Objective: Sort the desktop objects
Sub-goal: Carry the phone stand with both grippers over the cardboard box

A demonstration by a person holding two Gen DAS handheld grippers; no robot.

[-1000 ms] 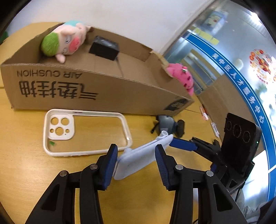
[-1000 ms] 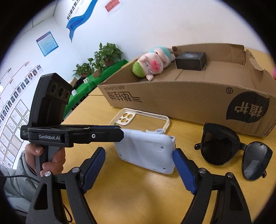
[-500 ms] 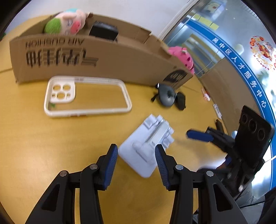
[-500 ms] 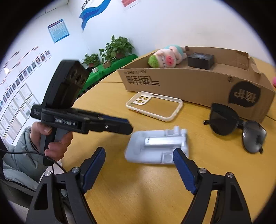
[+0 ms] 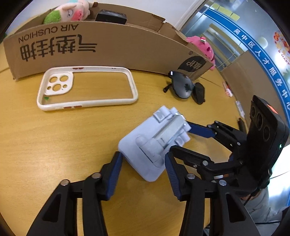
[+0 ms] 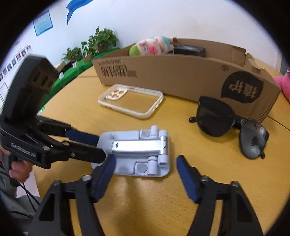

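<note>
A pale blue folding phone stand (image 5: 154, 143) lies flat on the wooden table; it also shows in the right wrist view (image 6: 137, 154). My left gripper (image 5: 144, 168) is open with its pads around the stand's near corner. My right gripper (image 6: 145, 170) is open, straddling the stand's other end from the right side. A white phone case (image 5: 87, 87) and black sunglasses (image 5: 184, 89) lie in front of a cardboard box (image 5: 108, 45). The box holds a pig plush (image 5: 70, 12) and a small black box (image 5: 110, 16).
A pink plush (image 5: 201, 47) lies beyond the box's right end. The table edge runs close on the right in the left wrist view. Potted plants (image 6: 101, 40) stand beyond the table in the right wrist view.
The stand was held tilted up off the table a second ago; it now lies flat. Both grippers have closed in low around it from opposite ends.
</note>
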